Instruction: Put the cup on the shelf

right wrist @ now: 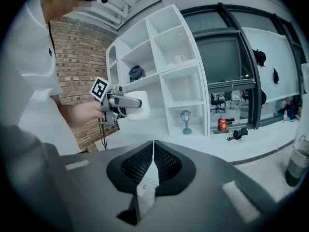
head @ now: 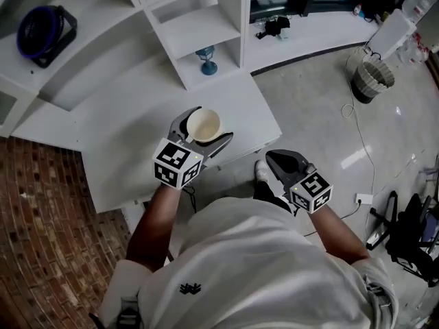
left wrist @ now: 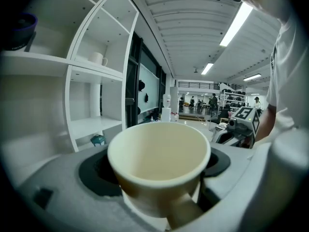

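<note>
- The left gripper (head: 208,125) grasps the cream cup (left wrist: 159,163) upright between its wide-set jaws
- The white shelf unit (head: 206,19) stands ahead of that gripper, apart from the cup
- The right gripper (right wrist: 153,146), off to its right, has its jaws clenched together on nothing

The cup (head: 204,125) sits in the left gripper (head: 212,124) above the table (head: 116,142), before the shelf (head: 230,19), with the right gripper (head: 273,157) to its right, past the table's edge.
</note>
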The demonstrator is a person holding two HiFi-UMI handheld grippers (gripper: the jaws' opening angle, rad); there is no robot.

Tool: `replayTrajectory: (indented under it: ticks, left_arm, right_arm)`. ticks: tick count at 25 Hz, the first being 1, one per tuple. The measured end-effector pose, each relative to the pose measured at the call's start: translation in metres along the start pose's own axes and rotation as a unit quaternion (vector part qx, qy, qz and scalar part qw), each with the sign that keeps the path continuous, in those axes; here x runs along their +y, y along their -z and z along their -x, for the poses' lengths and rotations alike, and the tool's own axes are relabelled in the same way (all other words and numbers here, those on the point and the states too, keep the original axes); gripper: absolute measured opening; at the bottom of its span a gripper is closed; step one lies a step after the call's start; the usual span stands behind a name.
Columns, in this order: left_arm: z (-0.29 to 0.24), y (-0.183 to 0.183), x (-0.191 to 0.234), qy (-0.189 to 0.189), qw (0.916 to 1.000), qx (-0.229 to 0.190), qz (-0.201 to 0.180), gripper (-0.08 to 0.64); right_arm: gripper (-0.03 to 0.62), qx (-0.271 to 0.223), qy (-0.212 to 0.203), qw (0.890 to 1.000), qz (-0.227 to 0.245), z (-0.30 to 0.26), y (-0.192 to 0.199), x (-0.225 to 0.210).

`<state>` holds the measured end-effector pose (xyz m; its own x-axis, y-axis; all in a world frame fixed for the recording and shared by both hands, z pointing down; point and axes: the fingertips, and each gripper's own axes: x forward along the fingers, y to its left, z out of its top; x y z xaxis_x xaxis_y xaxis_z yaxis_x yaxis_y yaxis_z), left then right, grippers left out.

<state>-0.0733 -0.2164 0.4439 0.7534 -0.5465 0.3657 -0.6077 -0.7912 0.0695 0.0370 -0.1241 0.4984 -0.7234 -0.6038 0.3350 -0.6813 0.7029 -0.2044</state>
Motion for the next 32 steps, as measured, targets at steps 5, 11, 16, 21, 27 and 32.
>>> replayTrajectory:
  ticks: [5,11,16,21,27,32]
  left_arm:
    - [-0.048,-0.044,0.033,-0.029,0.9995,-0.012,0.0,0.442]
    - [-0.098,-0.08,0.079,-0.065,0.9977,-0.013,0.013,0.442]
    - [-0.137,-0.104,0.13,-0.105,0.9935,-0.022,0.038,0.442]
    - [-0.165,-0.126,0.175,-0.149,0.988,-0.02,0.032,0.442]
    - [-0.191,-0.138,0.226,-0.196,0.9799,-0.012,0.036,0.442]
    - [-0.213,-0.136,0.269,-0.225,0.973,-0.002,0.049,0.442]
  right_arm:
    - [0.02,-0.006,-0.016,1.0,0.01,-0.006,-0.028,-0.065]
    - [0.018,-0.006,-0.038,0.999,-0.002,-0.01,-0.036,-0.119]
    - [0.018,-0.003,-0.037,0.999,-0.013,-0.001,-0.035,-0.168]
    - [0.018,-0.001,-0.036,0.999,-0.02,0.007,-0.032,-0.207]
    - [0.018,-0.006,-0.036,0.999,-0.025,0.011,-0.033,-0.243]
    - [0.018,-0.008,-0.035,0.999,-0.029,0.013,-0.034,-0.267]
